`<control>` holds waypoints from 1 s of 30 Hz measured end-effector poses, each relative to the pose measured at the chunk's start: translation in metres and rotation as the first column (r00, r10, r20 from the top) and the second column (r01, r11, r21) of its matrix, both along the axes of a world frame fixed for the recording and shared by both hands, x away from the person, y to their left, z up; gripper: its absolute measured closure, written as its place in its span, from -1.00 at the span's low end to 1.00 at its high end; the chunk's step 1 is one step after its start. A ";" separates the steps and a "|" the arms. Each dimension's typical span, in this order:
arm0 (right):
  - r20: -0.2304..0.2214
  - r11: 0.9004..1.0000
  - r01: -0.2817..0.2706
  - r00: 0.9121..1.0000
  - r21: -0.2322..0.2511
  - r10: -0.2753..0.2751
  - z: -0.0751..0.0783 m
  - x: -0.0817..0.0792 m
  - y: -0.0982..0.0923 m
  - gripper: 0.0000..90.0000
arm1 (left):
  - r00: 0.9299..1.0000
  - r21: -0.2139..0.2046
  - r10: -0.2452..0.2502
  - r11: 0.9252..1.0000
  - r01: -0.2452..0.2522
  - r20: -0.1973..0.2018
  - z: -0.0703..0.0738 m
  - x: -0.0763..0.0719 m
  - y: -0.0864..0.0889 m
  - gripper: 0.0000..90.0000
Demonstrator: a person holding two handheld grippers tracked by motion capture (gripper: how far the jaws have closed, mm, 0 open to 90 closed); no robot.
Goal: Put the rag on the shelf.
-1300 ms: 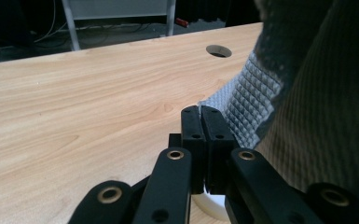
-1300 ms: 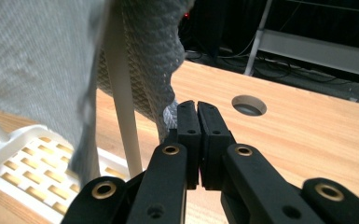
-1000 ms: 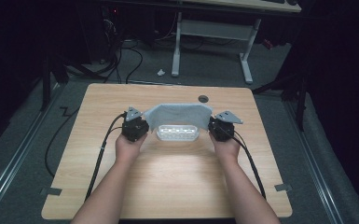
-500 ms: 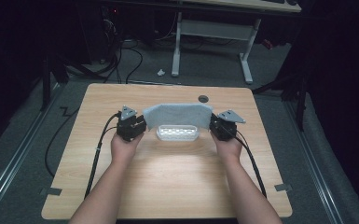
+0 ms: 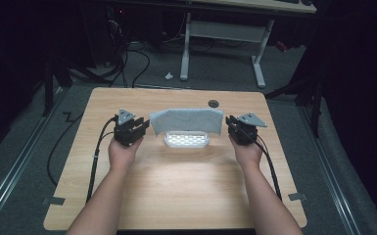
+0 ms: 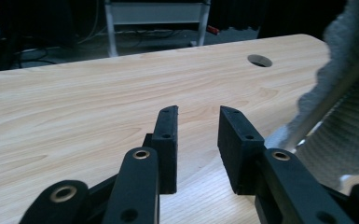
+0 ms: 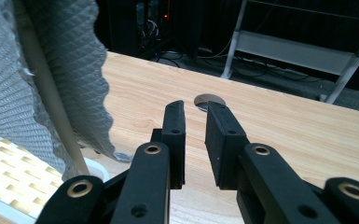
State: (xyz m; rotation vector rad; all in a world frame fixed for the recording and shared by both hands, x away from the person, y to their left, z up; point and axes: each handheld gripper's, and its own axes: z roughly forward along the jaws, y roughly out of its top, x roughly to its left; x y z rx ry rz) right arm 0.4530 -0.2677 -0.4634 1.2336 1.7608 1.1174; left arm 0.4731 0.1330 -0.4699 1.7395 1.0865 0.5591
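Observation:
A grey textured cloth (image 5: 186,120) hangs over a pale rod above a white perforated tray (image 5: 186,140) at mid-table. My left gripper (image 5: 143,126) sits just left of the cloth, open and holding nothing. In the left gripper view the open gripper (image 6: 198,122) hovers over bare wood, with the cloth (image 6: 349,88) and rod (image 6: 324,105) off to the right. My right gripper (image 5: 228,123) is just right of the cloth, open with a narrower gap. In the right gripper view that gripper (image 7: 195,114) is empty, and the cloth (image 7: 60,56) and tray (image 7: 9,172) lie to its left.
The wooden table (image 5: 176,196) has a round cable hole (image 5: 213,103) behind the cloth. Bare wood spreads in front of the tray and to both sides. Beyond the far edge stand a white desk frame (image 5: 223,44) and floor cables.
Both grippers have drawn outward from the cloth's ends, the left one leftward, the right one slightly rightward. The cloth stays draped over the rod.

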 end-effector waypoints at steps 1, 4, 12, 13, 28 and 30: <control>0.001 1.000 0.002 1.000 -0.003 -0.002 0.000 -0.001 -0.001 0.74 | 1.000 0.004 0.002 1.000 -0.002 0.000 0.000 0.000 0.002 0.52; 0.003 1.000 -0.001 1.000 -0.004 0.001 0.001 -0.002 -0.001 0.74 | 1.000 0.002 0.009 1.000 -0.009 0.000 0.002 -0.001 0.005 0.52; 0.017 0.999 -0.034 0.999 -0.004 0.034 0.006 -0.015 0.004 0.66 | 1.000 0.034 0.012 0.999 -0.012 0.020 0.001 -0.020 0.005 0.50; 0.029 0.999 -0.041 0.999 0.000 0.041 0.005 -0.019 0.005 0.65 | 1.000 0.036 0.013 0.999 -0.014 0.020 -0.001 -0.025 0.006 0.50; -0.011 0.993 -0.099 0.995 -0.060 0.098 0.003 -0.108 0.006 0.38 | 0.989 0.043 -0.149 0.988 0.150 -0.020 -0.014 -0.133 0.000 0.32; -0.024 0.991 -0.114 0.993 -0.071 0.112 -0.002 -0.123 0.008 0.37 | 0.983 0.074 -0.176 0.981 0.180 -0.053 -0.022 -0.149 -0.009 0.27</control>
